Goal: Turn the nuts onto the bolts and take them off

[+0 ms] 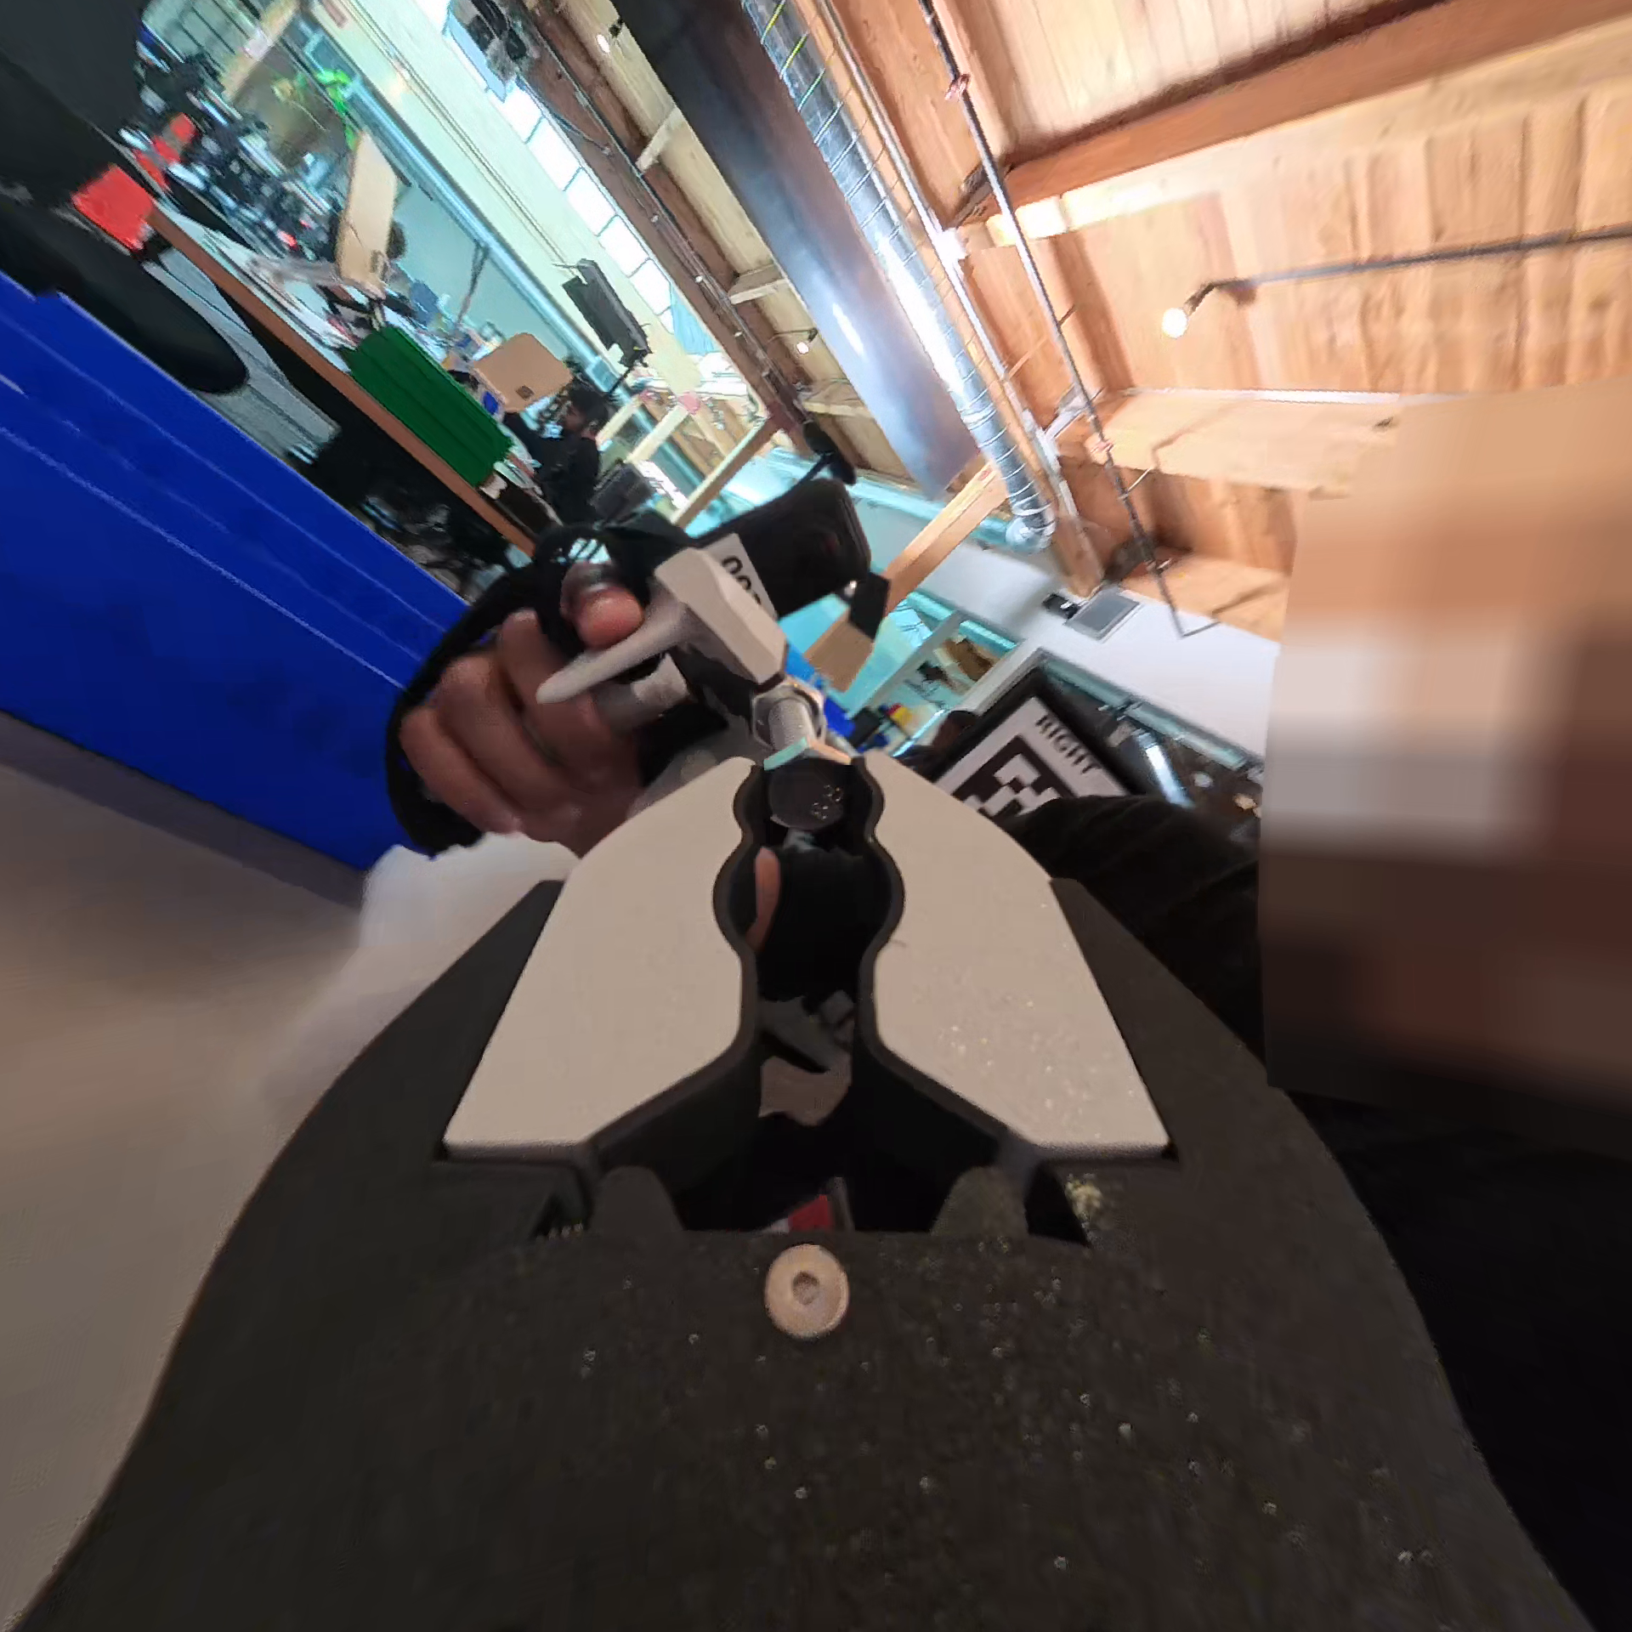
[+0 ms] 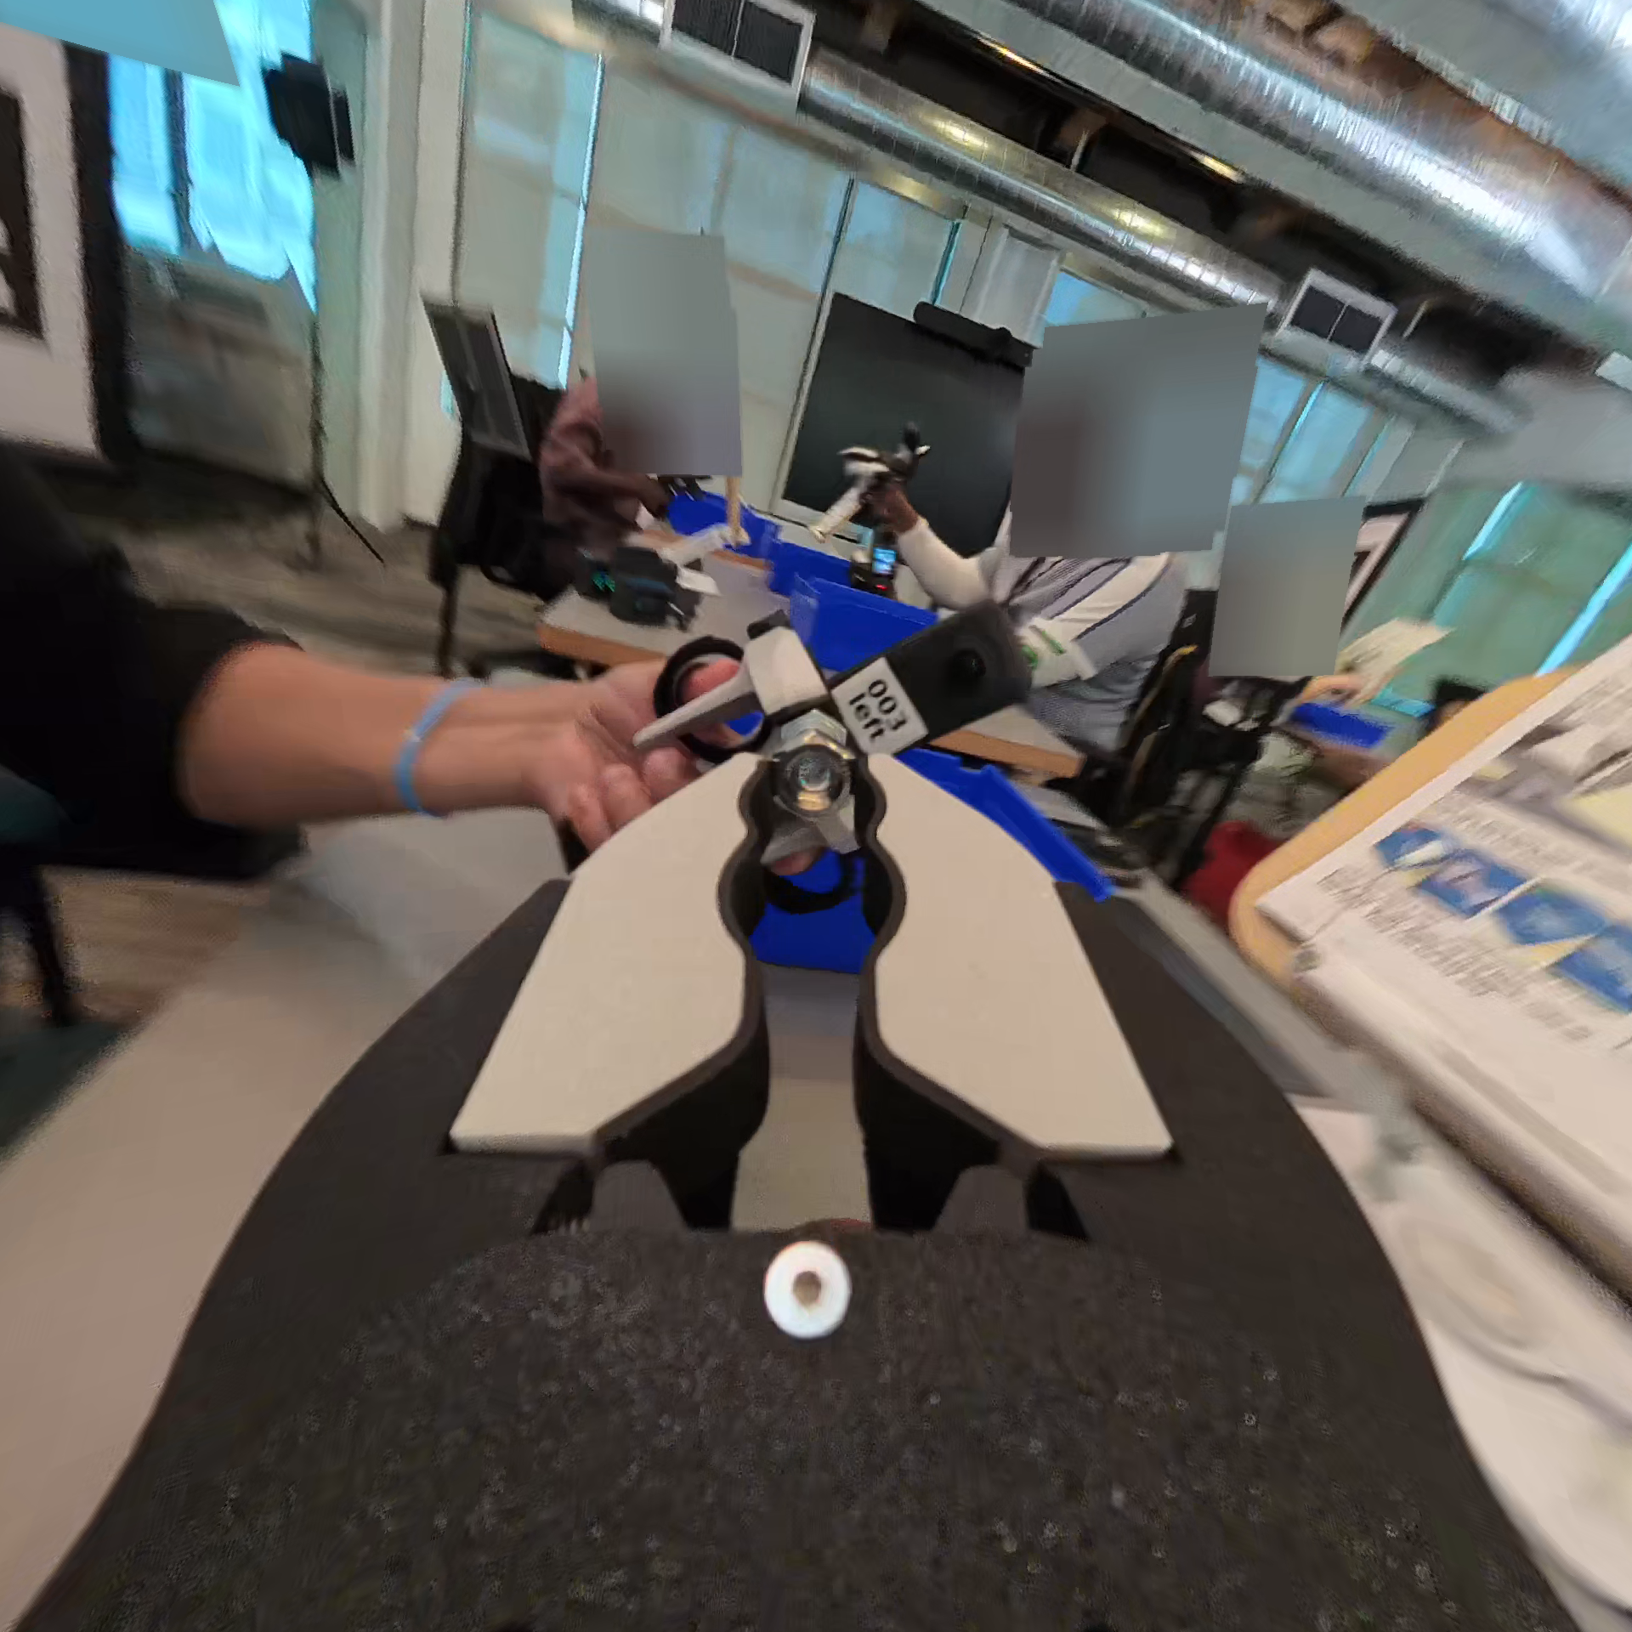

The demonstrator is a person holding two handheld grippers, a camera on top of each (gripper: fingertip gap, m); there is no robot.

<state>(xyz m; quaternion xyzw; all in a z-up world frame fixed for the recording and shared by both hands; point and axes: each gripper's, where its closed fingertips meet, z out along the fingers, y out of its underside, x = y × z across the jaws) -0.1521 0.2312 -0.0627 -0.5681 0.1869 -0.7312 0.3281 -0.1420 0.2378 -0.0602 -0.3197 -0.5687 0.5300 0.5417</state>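
Observation:
In the left wrist view my left gripper (image 1: 808, 795) is shut on the head of a steel bolt (image 1: 808, 802), held up in the air. The bolt's threaded shank (image 1: 784, 720) runs away from me to the right gripper (image 1: 782, 698), held in a hand. In the right wrist view my right gripper (image 2: 808, 786) is shut on a steel nut (image 2: 808, 782) on the bolt's end, which faces the camera. The left gripper (image 2: 795, 680), in a hand with a blue wristband, sits just behind it. A second hex shape (image 2: 808, 731) shows above the nut; I cannot tell what it is.
Blue bins (image 1: 177, 574) stand at the left on a pale table (image 1: 132, 971). In the right wrist view, blue bins (image 2: 980, 795) lie below the grippers and a stack of newspapers (image 2: 1457, 927) lies at the right. People sit at tables (image 2: 1016, 742) farther back. My two grippers' fingertips are within a few centimetres of each other.

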